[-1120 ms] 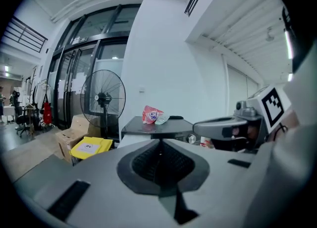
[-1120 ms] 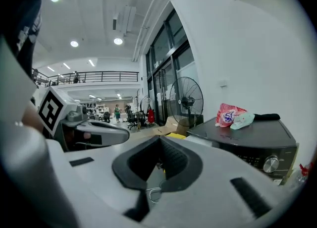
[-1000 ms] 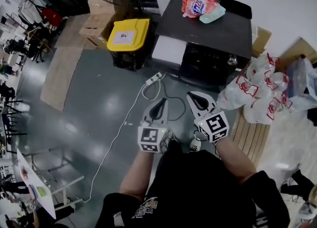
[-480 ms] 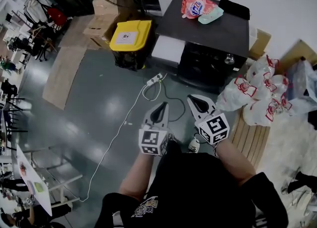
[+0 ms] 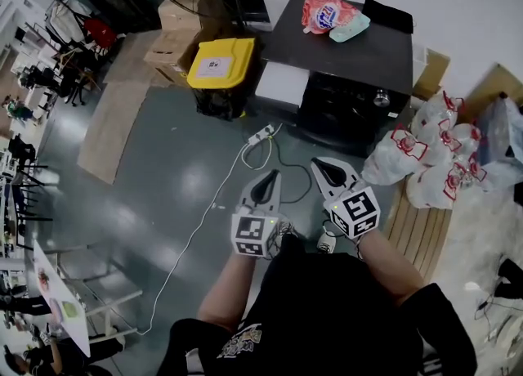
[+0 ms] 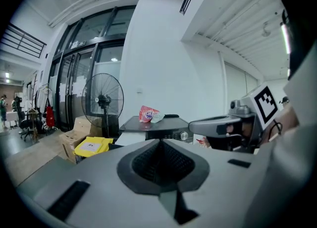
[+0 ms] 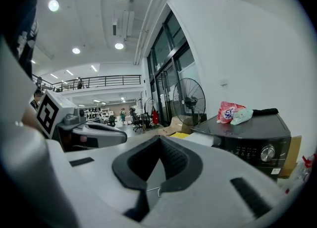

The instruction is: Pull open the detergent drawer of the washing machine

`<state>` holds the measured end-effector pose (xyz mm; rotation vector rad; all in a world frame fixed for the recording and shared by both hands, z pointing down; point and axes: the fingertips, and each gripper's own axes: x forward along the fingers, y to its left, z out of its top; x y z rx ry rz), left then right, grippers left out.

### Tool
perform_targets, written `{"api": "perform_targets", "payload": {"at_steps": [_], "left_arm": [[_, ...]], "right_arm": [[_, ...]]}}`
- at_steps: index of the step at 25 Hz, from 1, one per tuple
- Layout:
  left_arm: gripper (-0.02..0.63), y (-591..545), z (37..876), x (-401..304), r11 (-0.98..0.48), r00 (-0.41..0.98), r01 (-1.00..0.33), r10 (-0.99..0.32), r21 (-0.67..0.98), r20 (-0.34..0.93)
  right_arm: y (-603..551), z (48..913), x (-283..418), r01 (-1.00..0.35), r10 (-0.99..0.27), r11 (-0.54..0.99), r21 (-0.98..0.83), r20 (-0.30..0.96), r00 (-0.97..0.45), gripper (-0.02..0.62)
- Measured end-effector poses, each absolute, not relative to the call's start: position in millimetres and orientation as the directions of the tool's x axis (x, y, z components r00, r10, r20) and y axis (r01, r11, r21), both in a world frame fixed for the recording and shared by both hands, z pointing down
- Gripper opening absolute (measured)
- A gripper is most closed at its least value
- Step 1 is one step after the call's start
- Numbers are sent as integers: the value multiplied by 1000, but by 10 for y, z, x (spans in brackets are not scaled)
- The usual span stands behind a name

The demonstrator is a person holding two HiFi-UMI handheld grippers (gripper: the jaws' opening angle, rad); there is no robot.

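Note:
The black washing machine (image 5: 346, 54) stands against the far wall, with a silver knob (image 5: 382, 100) on its dark control panel and a white panel (image 5: 279, 85) at the left end of its front. Both grippers are held side by side over the floor, well short of the machine and pointing toward it. My left gripper (image 5: 267, 176) is shut with nothing in it, jaws together in the left gripper view (image 6: 161, 143). My right gripper (image 5: 326, 164) is likewise shut and empty (image 7: 159, 142). The machine (image 7: 250, 137) fills the right of the right gripper view.
A pink detergent bag (image 5: 326, 12) and a teal pouch (image 5: 350, 26) lie on the machine's top. A yellow-lidded bin (image 5: 217, 64) stands left of it. A power strip (image 5: 261, 132) with cables lies on the floor ahead. White plastic bags (image 5: 425, 154) and a wooden pallet (image 5: 418, 221) are at right.
Both grippers have edged slightly toward the machine and stay shut. The head view has shifted a little, so the machine sits lower in the picture.

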<state>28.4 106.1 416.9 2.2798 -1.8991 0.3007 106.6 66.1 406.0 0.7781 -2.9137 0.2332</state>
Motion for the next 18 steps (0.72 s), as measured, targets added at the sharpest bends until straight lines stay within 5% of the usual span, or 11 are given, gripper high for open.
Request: {"api": "perform_targets", "payload": {"at_steps": [18], "left_arm": [[15,932,4123,223,-180,177,-984,-948,12,265]], "right_arm": [[472,4140,963,-498,-477,854,-147,159,-864,3]]}}
